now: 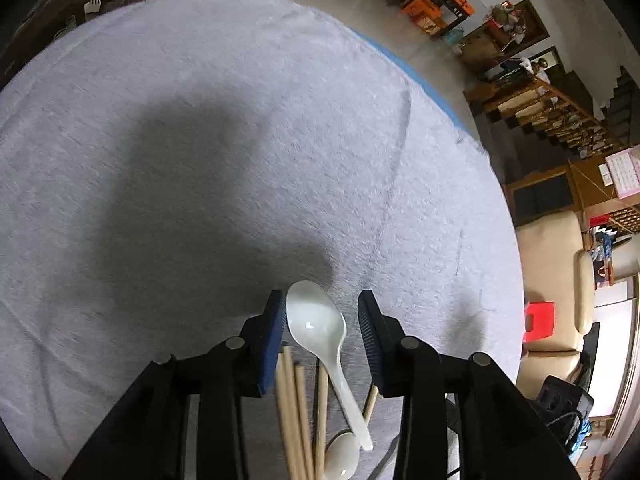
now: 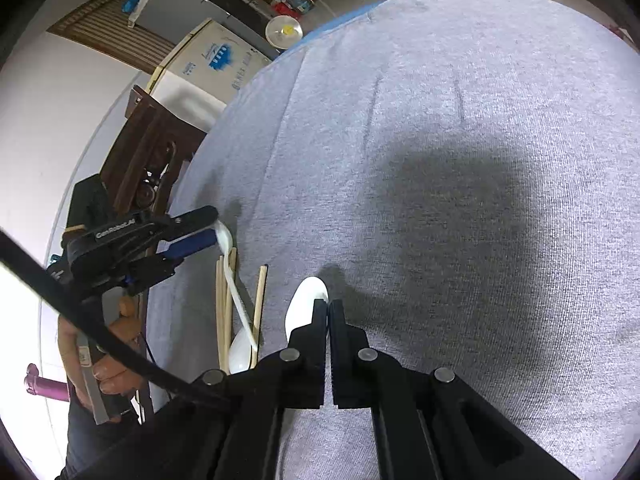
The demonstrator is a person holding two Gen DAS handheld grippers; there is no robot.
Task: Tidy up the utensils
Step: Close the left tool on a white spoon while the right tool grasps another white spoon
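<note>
On nubby grey cloth [image 1: 200, 140], glossy white spoon [image 1: 316, 320], slim wooden chopsticks [image 1: 294, 408]

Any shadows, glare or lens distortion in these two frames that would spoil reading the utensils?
Left wrist view: a broad gripper shadow darkens the grey cloth, a small glint sits on the white spoon, and fisheye bends the table edge.
Right wrist view: similar shadow right of centre, rim vignetted, chopsticks still legible.
</note>
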